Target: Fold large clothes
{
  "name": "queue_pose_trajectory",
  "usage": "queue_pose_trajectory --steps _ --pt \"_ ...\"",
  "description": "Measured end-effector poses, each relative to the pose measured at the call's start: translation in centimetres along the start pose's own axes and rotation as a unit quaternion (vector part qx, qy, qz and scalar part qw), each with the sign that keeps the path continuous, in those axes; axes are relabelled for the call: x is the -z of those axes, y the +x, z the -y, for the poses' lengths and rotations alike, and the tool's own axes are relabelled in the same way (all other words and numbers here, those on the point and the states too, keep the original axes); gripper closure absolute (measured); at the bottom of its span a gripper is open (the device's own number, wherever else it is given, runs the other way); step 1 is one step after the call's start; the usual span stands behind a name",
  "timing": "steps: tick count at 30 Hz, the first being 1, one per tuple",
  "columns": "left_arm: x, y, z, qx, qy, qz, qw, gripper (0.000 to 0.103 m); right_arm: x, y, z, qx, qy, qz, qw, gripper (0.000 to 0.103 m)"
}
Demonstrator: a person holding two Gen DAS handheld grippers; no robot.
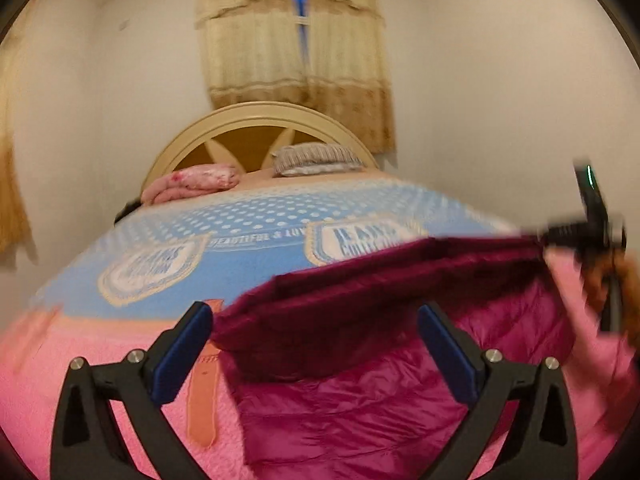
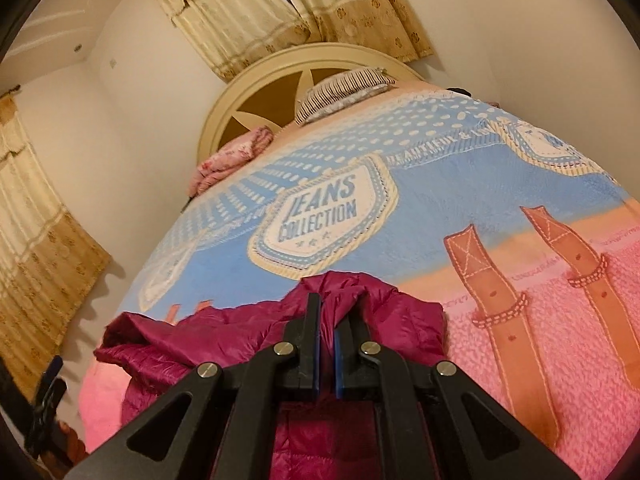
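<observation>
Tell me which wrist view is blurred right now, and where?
Left wrist view: motion-smeared, worst on the right gripper and jacket edge; bedspread lettering unreadable. Right wrist view: sharp, bedspread lettering legible, fisheye bending the headboard.

A home bedroom — blanketed bed (image 2: 400, 184), arched headboard (image 1: 256, 120), pillows, curtains (image 1: 292, 40).

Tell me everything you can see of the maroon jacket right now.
The maroon jacket is a shiny, quilted puffer, crumpled on the pink end of the bedspread. One dark fold is lifted across it. The right gripper is shut on a bunched edge; the left gripper stands open around it, pads clear.
</observation>
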State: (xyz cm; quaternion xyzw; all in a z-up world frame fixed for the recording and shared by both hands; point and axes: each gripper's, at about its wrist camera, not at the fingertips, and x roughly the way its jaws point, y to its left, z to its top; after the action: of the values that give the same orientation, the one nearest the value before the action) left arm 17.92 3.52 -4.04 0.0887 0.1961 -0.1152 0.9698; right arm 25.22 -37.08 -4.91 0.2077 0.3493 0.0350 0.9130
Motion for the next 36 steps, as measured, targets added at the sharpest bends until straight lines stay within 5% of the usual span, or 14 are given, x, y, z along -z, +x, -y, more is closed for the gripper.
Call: queue_pose_trajectory --steps 5,12,15,17,19,23,24,25,26,32,36 --pt "2.4 6.9 4.6 -0.043 0.083 -0.058 0.9939 0.000 0.1 2.5 0.7 0.011 0.003 -0.011 1.000 0.099" --pt "4.8 11.9 3.0 -0.052 0.014 -0.144 0.9882 0.000 0.6 4.7 1.7 0.011 0.009 -0.027 1.000 0.096" --pt "4.8 12.1 3.0 -0.072 0.016 -0.143 0.9870 0.000 0.9 4.3 0.9 0.032 -0.006 -0.010 0.999 0.075" --pt "4.8 12.1 2.9 -0.087 0.009 -0.151 0.9847 0.000 1.1 3.4 -0.2 0.034 -0.025 0.007 0.999 0.026" --pt "4.7 12.5 2.3 -0.106 -0.009 -0.164 0.9807 0.000 1.4 1.8 -1.8 0.025 -0.041 0.039 0.998 0.014" --pt "4.4 13.7 1.5 -0.135 -0.035 -0.185 0.9727 0.000 2.1 1.2 -6.0 0.012 -0.095 0.038 0.995 0.019" --pt "4.4 14.0 1.6 -0.139 -0.040 -0.189 0.9713 0.000 2.5 2.2 -7.2 0.011 -0.105 0.014 0.994 0.028" --pt "4.4 14.3 1.6 -0.144 -0.044 -0.191 0.9699 0.000 2.8 3.2 -8.0 0.005 -0.112 -0.007 0.994 0.052" --pt "4.4 14.4 1.6 -0.148 -0.047 -0.193 0.9688 0.000 3.1 4.4 -8.7 0.004 -0.117 -0.023 0.993 0.063" --pt "4.0 14.5 1.4 -0.149 -0.058 -0.198 0.9672 0.000 5.4 10.3 -12.0 0.027 -0.152 -0.056 0.986 0.069" --pt "1.7 14.2 1.2 -0.152 -0.047 -0.168 0.9729 0.000 6.6 13.3 -11.7 0.056 -0.158 -0.069 0.983 0.069"
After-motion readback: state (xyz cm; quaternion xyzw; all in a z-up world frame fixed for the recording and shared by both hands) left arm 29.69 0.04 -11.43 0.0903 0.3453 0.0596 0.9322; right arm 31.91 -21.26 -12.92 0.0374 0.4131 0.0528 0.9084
